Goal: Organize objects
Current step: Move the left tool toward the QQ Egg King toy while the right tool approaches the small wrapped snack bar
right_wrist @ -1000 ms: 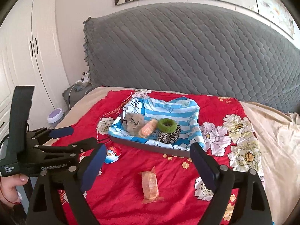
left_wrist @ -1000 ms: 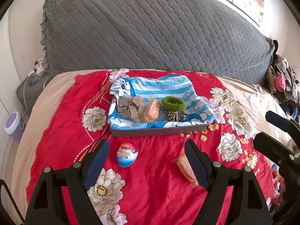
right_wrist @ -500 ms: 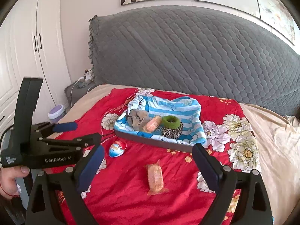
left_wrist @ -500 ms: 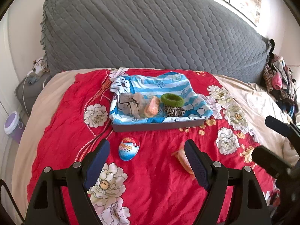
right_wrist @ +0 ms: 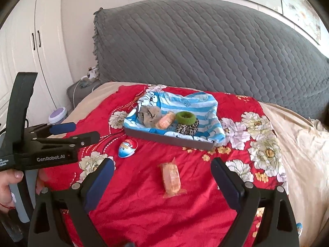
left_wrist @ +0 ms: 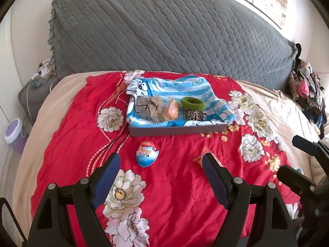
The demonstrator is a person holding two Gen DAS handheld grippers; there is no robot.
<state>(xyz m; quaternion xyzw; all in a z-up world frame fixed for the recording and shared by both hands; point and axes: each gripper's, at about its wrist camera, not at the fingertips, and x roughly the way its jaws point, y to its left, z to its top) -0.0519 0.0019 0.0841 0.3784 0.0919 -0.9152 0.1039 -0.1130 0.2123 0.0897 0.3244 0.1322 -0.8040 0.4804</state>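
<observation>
While unheld, egg (left_wrist: 147, 154) near tray (left_wrist: 176, 130)

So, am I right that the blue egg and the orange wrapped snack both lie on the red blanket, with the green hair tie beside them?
Not quite: the green hair tie lies in the tray, as the right wrist view shows. The blue egg and orange wrapped snack do lie on the red blanket.

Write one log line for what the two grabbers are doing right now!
left gripper: open, empty, near egg toy | right gripper: open, empty, over orange packet | tray: holds scrunchies, a packet
</observation>
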